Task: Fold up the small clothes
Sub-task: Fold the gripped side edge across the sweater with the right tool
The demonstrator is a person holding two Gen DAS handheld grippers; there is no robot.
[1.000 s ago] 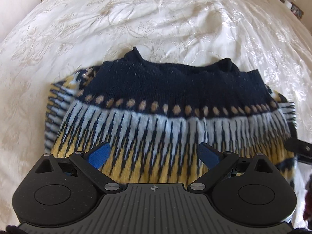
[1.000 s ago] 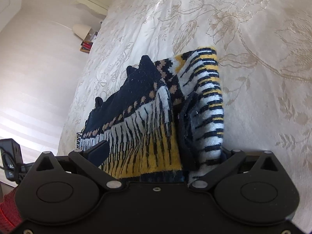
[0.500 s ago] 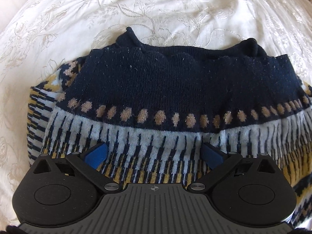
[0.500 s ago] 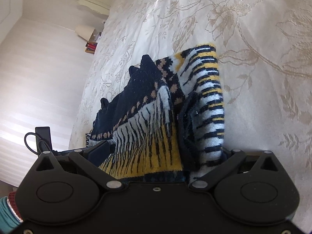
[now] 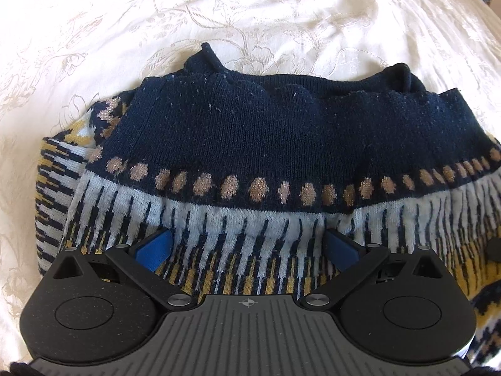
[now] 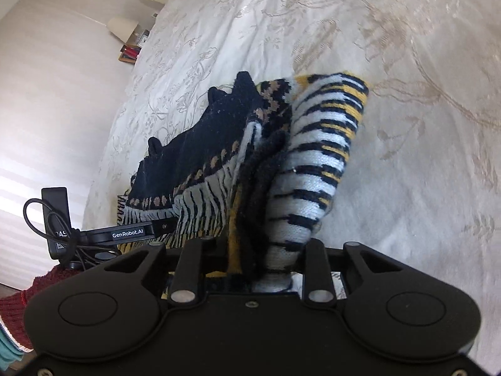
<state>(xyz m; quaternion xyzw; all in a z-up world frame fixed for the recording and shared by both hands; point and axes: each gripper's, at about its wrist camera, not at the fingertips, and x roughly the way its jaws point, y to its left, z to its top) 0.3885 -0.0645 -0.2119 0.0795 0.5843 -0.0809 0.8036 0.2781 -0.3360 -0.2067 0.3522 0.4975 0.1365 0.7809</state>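
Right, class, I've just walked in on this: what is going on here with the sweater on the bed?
A person with two handheld grippers is folding a small patterned sweater on a cream bedspread. The right gripper has just been closing and now pinches the bunched striped edge of the knit. The left gripper hangs open over the sweater's lower band, gripping nothing.

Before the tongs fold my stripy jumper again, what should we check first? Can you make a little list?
1. Right tongs have hold of the jumper: ok, they have just been closing and now pinch its bunched edge.
2. Left tongs have hold: not ok, they stand open over the striped part.
3. Jumper lies on the bedspread: ok.
4. Room on the bedspread beyond the jumper: ok.
5. Jumper lies neat: not ok, the right side is rumpled and lifted.
6. All layers caught in the right tongs: cannot tell.
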